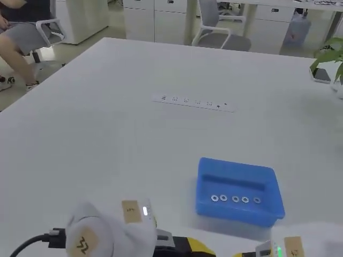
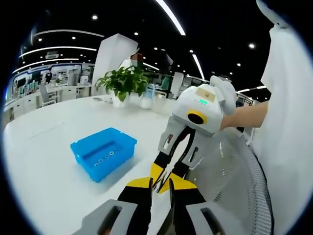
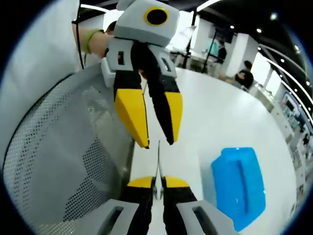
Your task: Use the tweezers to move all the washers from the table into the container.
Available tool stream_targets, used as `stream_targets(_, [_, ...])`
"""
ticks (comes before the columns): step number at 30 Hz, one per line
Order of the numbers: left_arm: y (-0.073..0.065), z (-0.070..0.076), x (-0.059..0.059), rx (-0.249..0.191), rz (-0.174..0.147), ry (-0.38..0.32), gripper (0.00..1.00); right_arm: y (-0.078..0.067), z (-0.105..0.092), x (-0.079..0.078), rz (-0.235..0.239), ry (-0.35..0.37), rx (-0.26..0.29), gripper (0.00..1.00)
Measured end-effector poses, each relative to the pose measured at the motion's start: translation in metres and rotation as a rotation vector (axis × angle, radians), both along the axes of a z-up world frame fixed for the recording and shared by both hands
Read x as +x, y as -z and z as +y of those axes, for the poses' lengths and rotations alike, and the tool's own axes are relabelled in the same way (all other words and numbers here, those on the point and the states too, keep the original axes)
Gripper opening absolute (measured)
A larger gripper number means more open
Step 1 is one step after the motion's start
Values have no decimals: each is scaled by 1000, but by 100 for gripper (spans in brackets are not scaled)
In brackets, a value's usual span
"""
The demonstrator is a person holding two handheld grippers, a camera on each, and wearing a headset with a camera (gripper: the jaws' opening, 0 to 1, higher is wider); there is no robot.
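Note:
The blue container (image 1: 238,193) stands on the white table (image 1: 134,139) with several washers (image 1: 235,199) in a row inside it. At the near edge the two grippers face each other tip to tip. My right gripper (image 3: 157,183) is shut on thin metal tweezers (image 3: 158,164), which point at the left gripper (image 3: 157,143). That left gripper is open, its yellow fingertips (image 3: 139,122) either side of the tweezers' tip. From the left gripper (image 2: 160,188), the right gripper (image 2: 166,178) comes in from the right, with the container (image 2: 102,152) and washers (image 2: 105,157) beyond.
A flush power strip (image 1: 193,101) sits mid-table. A potted plant (image 1: 329,59) stands at the far right corner. A mesh chair back (image 3: 73,161) lies under the grippers. A person (image 1: 21,32) sits at the far left, and office chairs (image 1: 220,27) stand behind the table.

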State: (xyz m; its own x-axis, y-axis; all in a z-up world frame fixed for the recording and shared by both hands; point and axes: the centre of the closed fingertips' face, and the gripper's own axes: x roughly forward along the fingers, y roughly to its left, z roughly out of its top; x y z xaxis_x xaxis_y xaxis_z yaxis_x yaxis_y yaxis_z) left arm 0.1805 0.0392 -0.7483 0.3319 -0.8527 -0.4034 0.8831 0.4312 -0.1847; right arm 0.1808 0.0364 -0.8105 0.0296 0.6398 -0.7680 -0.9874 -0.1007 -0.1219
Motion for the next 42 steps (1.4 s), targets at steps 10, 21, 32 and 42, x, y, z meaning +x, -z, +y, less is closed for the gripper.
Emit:
stream_targets(10, [-1, -6, -4, 39, -24, 51, 1, 4, -2, -2, -32, -48, -50, 3])
stream_targets(21, [6, -7, -9, 123, -79, 111, 0, 8, -2, -3, -44, -67, -75, 3])
stream_targets(32, [13, 4, -2, 225, -118, 123, 0, 10, 3, 1, -42, -46, -54, 4])
stream_targets(42, [31, 22, 5, 319, -65, 145, 0, 16, 9, 9, 53, 73, 50, 6])
